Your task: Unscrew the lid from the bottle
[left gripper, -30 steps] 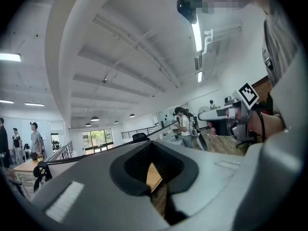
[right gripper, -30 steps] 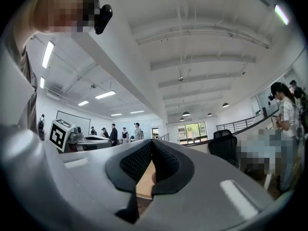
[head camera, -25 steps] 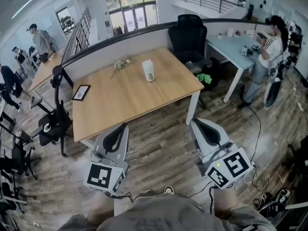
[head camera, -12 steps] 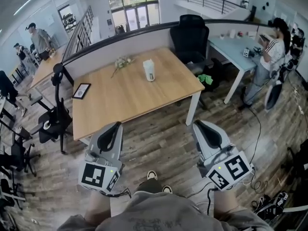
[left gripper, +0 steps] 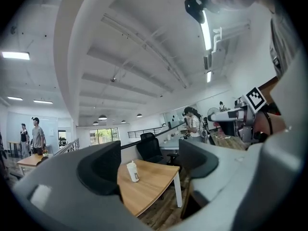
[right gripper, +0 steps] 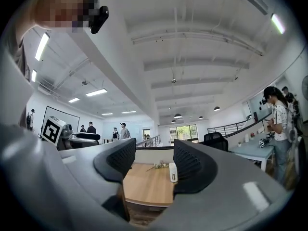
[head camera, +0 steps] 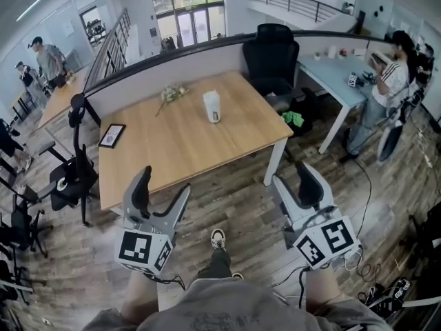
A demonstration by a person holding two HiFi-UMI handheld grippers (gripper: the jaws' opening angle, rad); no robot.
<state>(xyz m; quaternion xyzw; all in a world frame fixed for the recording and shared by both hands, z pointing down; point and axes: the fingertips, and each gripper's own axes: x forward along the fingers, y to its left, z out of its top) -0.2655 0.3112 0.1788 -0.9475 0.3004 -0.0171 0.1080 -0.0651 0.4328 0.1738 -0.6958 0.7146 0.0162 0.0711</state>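
A white bottle (head camera: 212, 107) with its lid on stands upright on the far half of the wooden table (head camera: 165, 150). Both grippers hang over the floor in front of the table, far from the bottle. My left gripper (head camera: 164, 188) has its jaws opening wide, with nothing between them. My right gripper (head camera: 293, 181) is also opening, its gap narrower and empty. The bottle (left gripper: 132, 171) appears small and distant between the jaws of the left gripper (left gripper: 149, 165). In the right gripper view the bottle (right gripper: 173, 172) shows beside the right jaw of the right gripper (right gripper: 154, 165).
A sprig of dried flowers (head camera: 172, 92) and a framed picture (head camera: 115, 133) also lie on the table. A black office chair (head camera: 272, 50) stands behind it, another (head camera: 76, 171) at its left. A person (head camera: 386, 81) stands at the light-blue desk on the right. My shoe (head camera: 218, 238) is stepping forward.
Both grippers' jaws have gone from shut to open, the left wider than the right. A shoe has stepped forward toward the table.
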